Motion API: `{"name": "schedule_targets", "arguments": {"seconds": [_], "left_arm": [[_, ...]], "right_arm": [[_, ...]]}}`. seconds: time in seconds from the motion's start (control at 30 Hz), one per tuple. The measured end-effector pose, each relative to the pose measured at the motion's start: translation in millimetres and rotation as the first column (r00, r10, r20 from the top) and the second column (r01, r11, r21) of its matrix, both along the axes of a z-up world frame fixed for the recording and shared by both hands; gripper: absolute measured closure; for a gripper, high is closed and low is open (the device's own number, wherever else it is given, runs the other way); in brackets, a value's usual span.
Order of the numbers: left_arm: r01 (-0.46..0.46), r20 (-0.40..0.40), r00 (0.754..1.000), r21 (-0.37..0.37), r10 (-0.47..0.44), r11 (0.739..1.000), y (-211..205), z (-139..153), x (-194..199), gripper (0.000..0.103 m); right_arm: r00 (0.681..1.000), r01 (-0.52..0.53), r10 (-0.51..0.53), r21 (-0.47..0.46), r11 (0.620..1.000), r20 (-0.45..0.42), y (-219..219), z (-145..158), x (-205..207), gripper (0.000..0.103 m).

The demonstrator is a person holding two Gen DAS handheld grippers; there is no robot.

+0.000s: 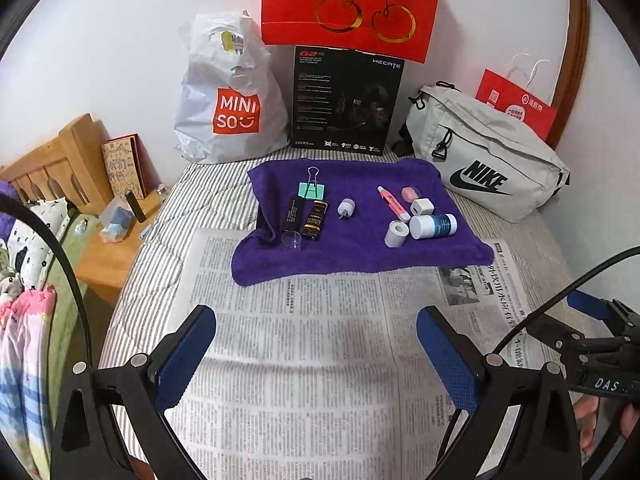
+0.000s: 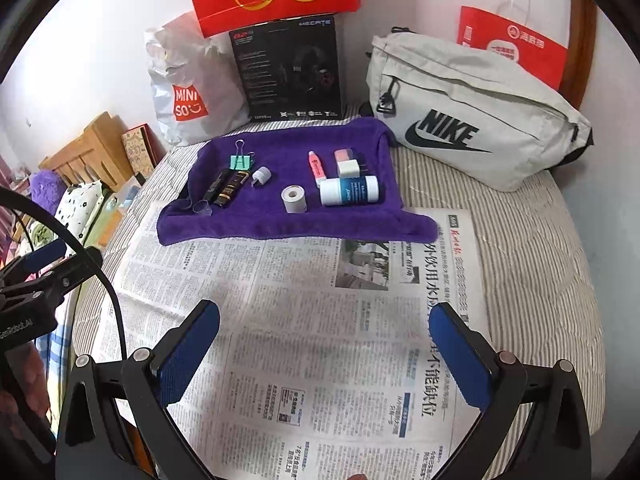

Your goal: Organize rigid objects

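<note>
Fingers on both sides are spread wide with nothing between them: the left gripper [image 1: 316, 354] and the right gripper [image 2: 324, 350] both hang over the newspaper [image 2: 320, 340], which is spread across the striped bed [image 2: 532, 264]. Behind it lies a purple towel [image 1: 360, 252] holding all the small stuff. Left bunch: a green binder clip [image 1: 312, 188], two dark tubes [image 1: 306, 218] side by side, a clear cap [image 1: 291, 240] and a small grey plug [image 1: 346, 207]. Right bunch: a white bottle [image 1: 432, 226] on its side, a white tape roll [image 1: 397, 234], a pink pen [image 1: 394, 202], a white charger [image 1: 423, 206] and a pink eraser [image 1: 410, 193].
</note>
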State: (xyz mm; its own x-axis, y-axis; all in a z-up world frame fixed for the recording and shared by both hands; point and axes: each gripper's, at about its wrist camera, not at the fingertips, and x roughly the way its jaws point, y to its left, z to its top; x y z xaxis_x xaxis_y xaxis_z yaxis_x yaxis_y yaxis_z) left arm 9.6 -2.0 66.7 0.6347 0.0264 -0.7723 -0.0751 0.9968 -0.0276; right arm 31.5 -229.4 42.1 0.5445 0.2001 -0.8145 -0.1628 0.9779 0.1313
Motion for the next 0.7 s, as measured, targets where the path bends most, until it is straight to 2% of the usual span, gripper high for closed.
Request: {"name": "schedule_targets", "arguments": {"seconds": [0.13,0.7], "left_arm": [[0.006,-0.028,1.0,-0.014,-0.007,1.0,-0.8,-3.9,-3.2,0.001],[0.034,-0.052,0.998,0.002,-0.033,0.999,-5.7,-10.4,-5.9,0.001]], "right_arm": [[1.0,0.015,-0.015,0.002,1.0,-0.005,-5.6,-0.8,-5.0,0.0],[0.999,0.029,-0.029,-0.01,1.0,0.016,-8.8,6.9,-15.5,0.0]]}}
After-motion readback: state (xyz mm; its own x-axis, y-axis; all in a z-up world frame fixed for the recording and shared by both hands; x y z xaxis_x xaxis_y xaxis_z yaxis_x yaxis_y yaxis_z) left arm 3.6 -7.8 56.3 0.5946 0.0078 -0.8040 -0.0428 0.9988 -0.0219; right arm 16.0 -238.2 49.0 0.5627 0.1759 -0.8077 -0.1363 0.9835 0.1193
